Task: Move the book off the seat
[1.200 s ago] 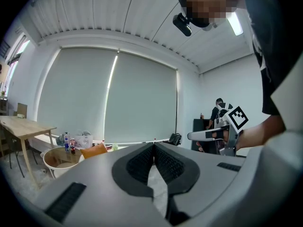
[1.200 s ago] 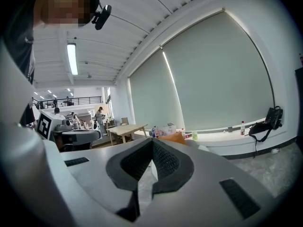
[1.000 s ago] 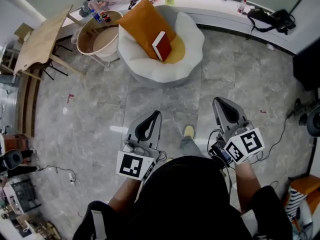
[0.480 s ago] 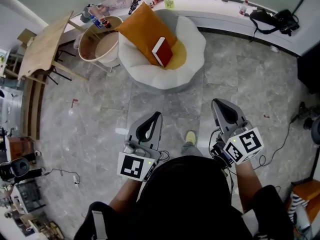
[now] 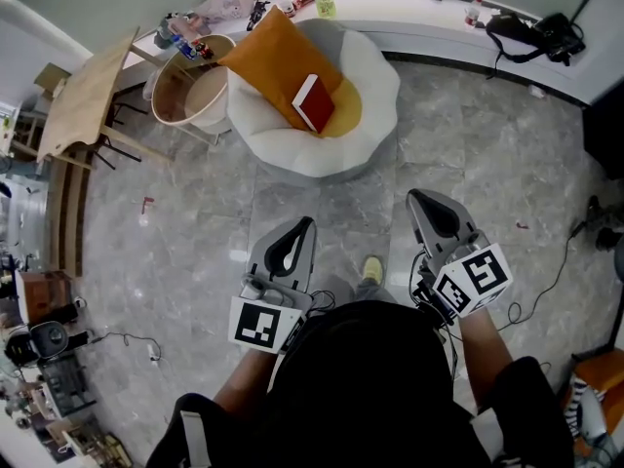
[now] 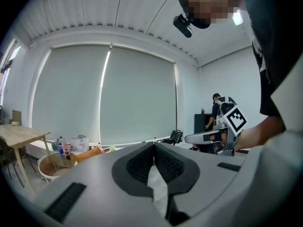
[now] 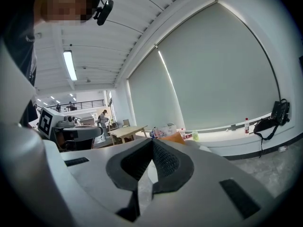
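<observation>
A red book (image 5: 313,103) leans tilted on an orange cushion (image 5: 283,54) in the round white seat (image 5: 367,100) at the top of the head view. Well short of the seat, over the grey floor, my left gripper (image 5: 300,227) is held shut and empty. My right gripper (image 5: 422,203) sits beside it, also shut with nothing between its jaws. In the left gripper view the jaw tips (image 6: 154,147) meet, and the right gripper (image 6: 208,137) shows at the right. The right gripper view shows its own tips (image 7: 152,142) together, with the orange cushion (image 7: 173,138) just beyond.
A round wooden tub (image 5: 190,78) stands left of the seat, and a tilted wooden table (image 5: 83,86) lies further left. A long white ledge (image 5: 429,16) with bottles and a black bag (image 5: 536,35) runs behind. Cables (image 5: 546,261) trail on the floor at the right.
The seat and book have drifted slightly in the head view as I shifted across the floor; both grippers stay shut and keep about the same place in the picture.
</observation>
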